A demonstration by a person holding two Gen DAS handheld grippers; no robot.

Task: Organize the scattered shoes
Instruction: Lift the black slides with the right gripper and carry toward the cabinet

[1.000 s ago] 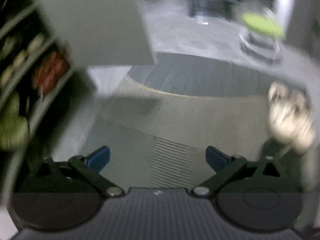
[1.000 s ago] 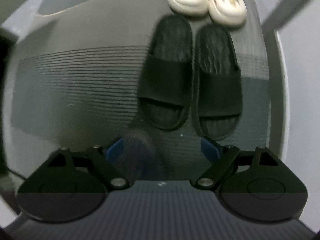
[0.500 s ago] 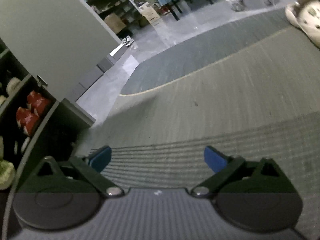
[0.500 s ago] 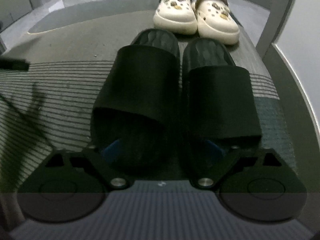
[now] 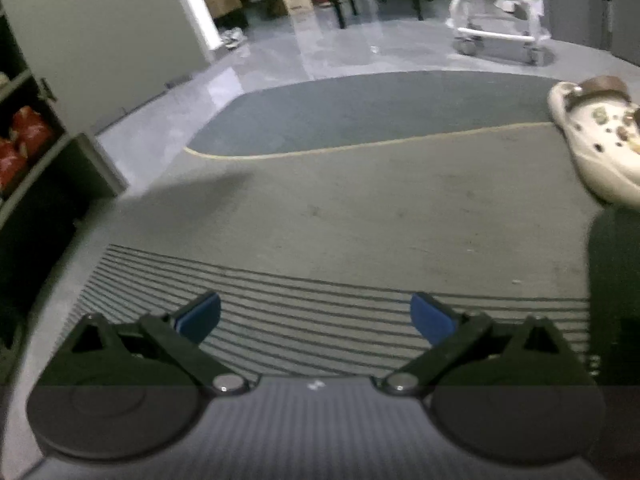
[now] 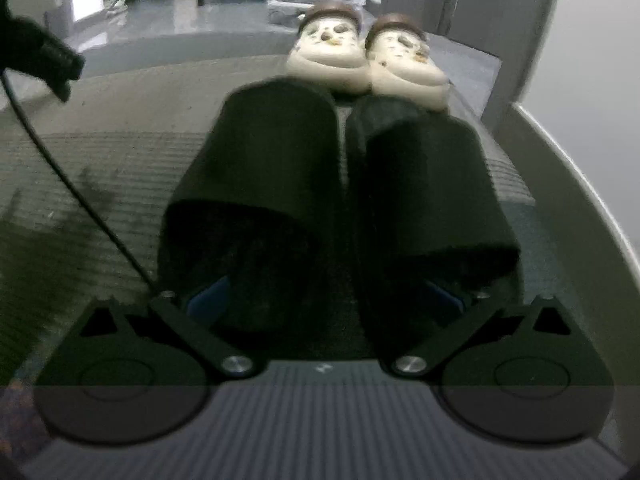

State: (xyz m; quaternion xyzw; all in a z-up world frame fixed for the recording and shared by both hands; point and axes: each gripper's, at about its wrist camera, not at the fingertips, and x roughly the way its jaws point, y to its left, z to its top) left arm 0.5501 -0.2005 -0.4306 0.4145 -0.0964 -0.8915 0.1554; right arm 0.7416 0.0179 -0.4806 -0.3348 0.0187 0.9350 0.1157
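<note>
On the rug (image 6: 120,160), two pairs of shoes already stand in a tidy line near its right edge: two black slides (image 6: 344,200) side by side, and just beyond them two cream clogs (image 6: 368,60), also side by side, toes toward the camera. That looks like most of the sorting done for these four; whether they are meant to go on to the shelf unit (image 5: 36,184) at the rug's left edge is a guess. On that shelf, red shoes (image 5: 22,140) sit in one compartment; their count cannot be made out.

The right gripper (image 6: 324,300) is low over the near ends of the black slides, its jaws spread as wide as they go, one blue pad at each slide's opening. The pads do not appear to press on anything, so nothing is held.

The left gripper (image 5: 316,316) hangs over bare striped rug, jaws wide apart and empty. One cream clog shows at the right edge of its view.
</note>
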